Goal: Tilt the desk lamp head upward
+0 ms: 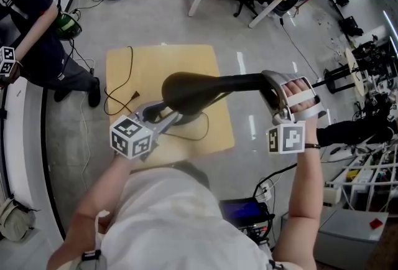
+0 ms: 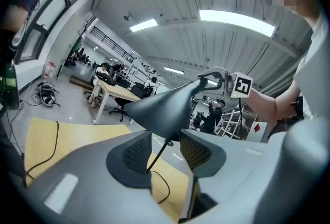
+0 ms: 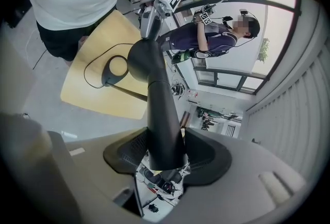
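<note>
We wear a white short-sleeved shirt [image 1: 180,213]; our grey left gripper [image 1: 173,117] and right gripper [image 1: 271,85] carry black-and-white marker cubes [image 1: 132,137]

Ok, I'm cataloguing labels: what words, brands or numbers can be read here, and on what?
None can be read.
Left cube and right cube: square patterns only, no letters.
Blue screen: too small to read.

The lamp head [image 1: 205,89] stretches across the middle of the table [image 1: 199,57], blocking a straight pass from the near side to the far. A black cord [image 1: 124,97] loops over the left part (lying flat on the top). The far strip is bare. A person [image 1: 37,32] crowds the left side, and the floor [image 1: 155,13] beyond is open.
</note>
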Demonstrator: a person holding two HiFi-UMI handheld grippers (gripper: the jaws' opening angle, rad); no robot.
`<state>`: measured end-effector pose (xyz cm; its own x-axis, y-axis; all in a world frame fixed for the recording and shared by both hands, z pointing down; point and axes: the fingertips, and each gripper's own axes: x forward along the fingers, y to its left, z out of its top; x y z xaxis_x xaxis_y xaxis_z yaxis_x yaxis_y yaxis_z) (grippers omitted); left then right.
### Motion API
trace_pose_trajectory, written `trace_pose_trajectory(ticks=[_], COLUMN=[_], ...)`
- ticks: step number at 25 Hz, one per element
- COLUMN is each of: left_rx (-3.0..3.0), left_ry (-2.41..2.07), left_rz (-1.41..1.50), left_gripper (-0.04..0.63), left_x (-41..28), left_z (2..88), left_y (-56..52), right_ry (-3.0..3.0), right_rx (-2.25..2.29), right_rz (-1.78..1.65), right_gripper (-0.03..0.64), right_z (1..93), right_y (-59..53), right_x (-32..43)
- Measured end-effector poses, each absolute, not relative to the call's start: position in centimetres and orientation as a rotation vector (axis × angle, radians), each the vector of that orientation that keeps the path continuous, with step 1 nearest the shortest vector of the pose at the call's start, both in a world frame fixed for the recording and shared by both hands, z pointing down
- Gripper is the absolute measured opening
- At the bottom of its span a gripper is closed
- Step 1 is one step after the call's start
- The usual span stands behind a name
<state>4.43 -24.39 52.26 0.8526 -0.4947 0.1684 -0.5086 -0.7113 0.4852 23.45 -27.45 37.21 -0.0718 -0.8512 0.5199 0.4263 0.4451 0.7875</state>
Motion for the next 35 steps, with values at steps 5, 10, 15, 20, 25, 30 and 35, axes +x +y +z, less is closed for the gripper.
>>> trace_pose_trajectory(ticks=[5, 10, 15, 20, 25, 30, 35], left_rx=[2.488, 2.493, 2.513, 2.541, 2.588, 2.619, 2.645], left_ry=[-0.750, -0.763, -0.783, -0.813, -0.845, -0.867, -0.885], left_rz=[0.021, -0.005, -0.026, -0.043, -0.066, -0.079, -0.106], left_gripper=[0.163, 0.156, 0.153, 0.150, 0.146, 0.141, 0.135], left_x=[4.0, 3.6, 2.8, 1.9, 1.3, 0.7, 0.1], left_z=[51.8, 50.7, 49.7, 48.2, 46.5, 45.1, 43.6], left_y=[-24.5, -24.7, -24.8, -25.0, -25.1, -25.1, -25.1], right_ry=[-1.246, -1.263, -1.288, -1.310, -1.343, -1.374, -1.414], right_rx=[0.456, 0.470, 0.495, 0.515, 0.546, 0.567, 0.607], right_rz=[-1.103, -1.094, -1.072, -1.055, -1.034, -1.014, -0.993], right_gripper=[0.233, 0.232, 0.230, 0.229, 0.227, 0.227, 0.227], right_z=[37.4, 37.4, 37.8, 37.8, 38.2, 38.7, 39.0], right_y=[-27.4, -27.6, -27.4, -27.5, -27.5, -27.4, -27.4], right_x=[23.5, 23.8, 24.0, 23.9, 24.2, 24.4, 24.3])
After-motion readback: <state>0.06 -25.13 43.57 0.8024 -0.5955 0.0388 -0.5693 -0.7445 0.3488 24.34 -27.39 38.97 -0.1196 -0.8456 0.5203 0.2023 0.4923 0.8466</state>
